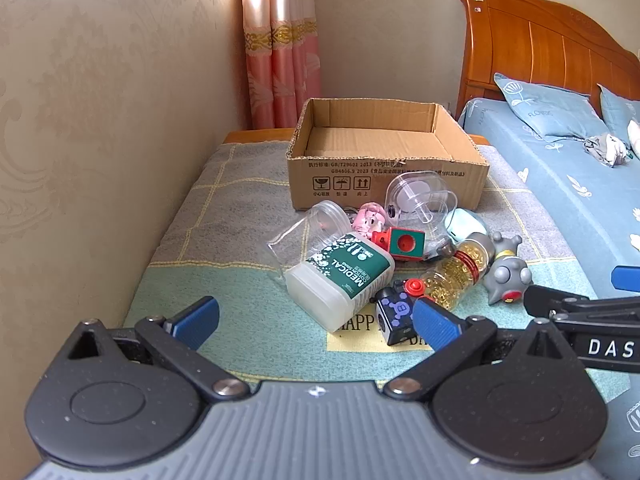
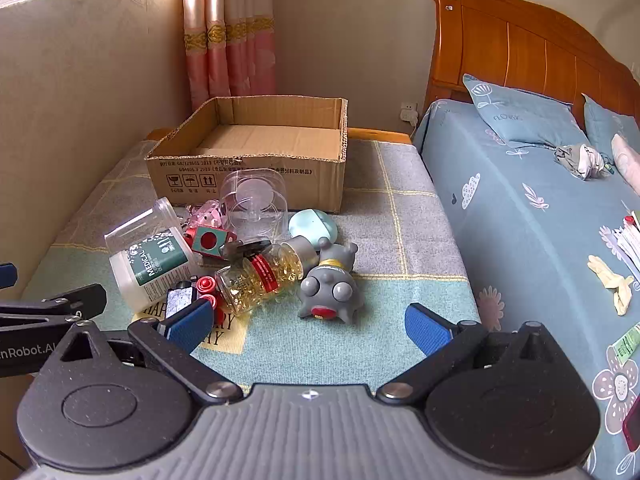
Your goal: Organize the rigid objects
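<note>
An open cardboard box [image 1: 384, 184] [image 2: 248, 176] stands empty at the back of the cloth-covered table. In front of it lies a pile: a white medical swab tub [image 1: 340, 276] [image 2: 150, 268], a bottle of yellow capsules [image 1: 456, 268] [image 2: 260, 276], a grey toy figure [image 1: 506, 272] [image 2: 330, 284], a red-green cube [image 1: 404, 244] [image 2: 208, 242], a clear plastic case [image 1: 420, 198] [image 2: 252, 200], a black-purple block [image 1: 394, 314]. My left gripper [image 1: 316, 322] is open, just short of the tub. My right gripper [image 2: 308, 326] is open, just short of the grey toy.
A wall runs along the table's left side [image 1: 100, 160]. A bed with blue bedding [image 2: 540, 208] and a wooden headboard [image 2: 520, 48] lies to the right. A pink curtain [image 1: 280, 60] hangs behind the box. A pale blue round object [image 2: 314, 224] and a pink toy [image 1: 370, 216] lie in the pile.
</note>
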The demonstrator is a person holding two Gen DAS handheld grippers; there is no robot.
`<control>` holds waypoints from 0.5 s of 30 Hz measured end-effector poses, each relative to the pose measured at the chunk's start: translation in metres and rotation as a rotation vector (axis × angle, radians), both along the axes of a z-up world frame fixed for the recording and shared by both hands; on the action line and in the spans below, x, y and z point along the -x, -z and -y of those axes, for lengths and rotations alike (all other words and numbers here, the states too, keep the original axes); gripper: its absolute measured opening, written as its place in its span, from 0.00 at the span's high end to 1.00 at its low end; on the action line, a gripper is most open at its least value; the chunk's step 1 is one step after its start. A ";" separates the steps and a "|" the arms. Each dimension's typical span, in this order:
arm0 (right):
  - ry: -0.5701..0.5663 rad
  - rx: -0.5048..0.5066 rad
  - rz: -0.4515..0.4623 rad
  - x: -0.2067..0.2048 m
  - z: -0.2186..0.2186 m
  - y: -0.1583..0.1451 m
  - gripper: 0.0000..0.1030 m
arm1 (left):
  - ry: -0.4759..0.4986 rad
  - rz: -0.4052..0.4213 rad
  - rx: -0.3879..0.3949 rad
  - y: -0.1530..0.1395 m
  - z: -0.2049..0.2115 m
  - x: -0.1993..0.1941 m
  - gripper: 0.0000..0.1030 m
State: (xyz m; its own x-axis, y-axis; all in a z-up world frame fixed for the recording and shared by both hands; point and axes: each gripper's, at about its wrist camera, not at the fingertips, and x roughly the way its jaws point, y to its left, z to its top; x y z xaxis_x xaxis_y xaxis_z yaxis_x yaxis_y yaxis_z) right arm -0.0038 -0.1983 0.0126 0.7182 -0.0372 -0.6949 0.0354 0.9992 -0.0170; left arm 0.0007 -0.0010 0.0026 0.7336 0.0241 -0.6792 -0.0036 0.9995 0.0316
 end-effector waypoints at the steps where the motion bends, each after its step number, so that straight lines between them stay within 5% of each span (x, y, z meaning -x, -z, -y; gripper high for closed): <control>1: 0.001 0.000 0.000 0.000 0.000 0.000 0.00 | 0.000 0.001 -0.001 0.000 0.000 0.000 0.01; 15: -0.001 0.002 0.004 0.001 0.000 -0.004 0.00 | 0.000 0.005 -0.005 -0.002 0.000 0.000 0.01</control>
State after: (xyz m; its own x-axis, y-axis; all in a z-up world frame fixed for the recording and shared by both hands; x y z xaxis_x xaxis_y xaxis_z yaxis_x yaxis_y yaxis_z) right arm -0.0044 -0.1983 0.0162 0.7208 -0.0377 -0.6921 0.0341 0.9992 -0.0189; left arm 0.0007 -0.0010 0.0047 0.7372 0.0272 -0.6751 -0.0036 0.9993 0.0363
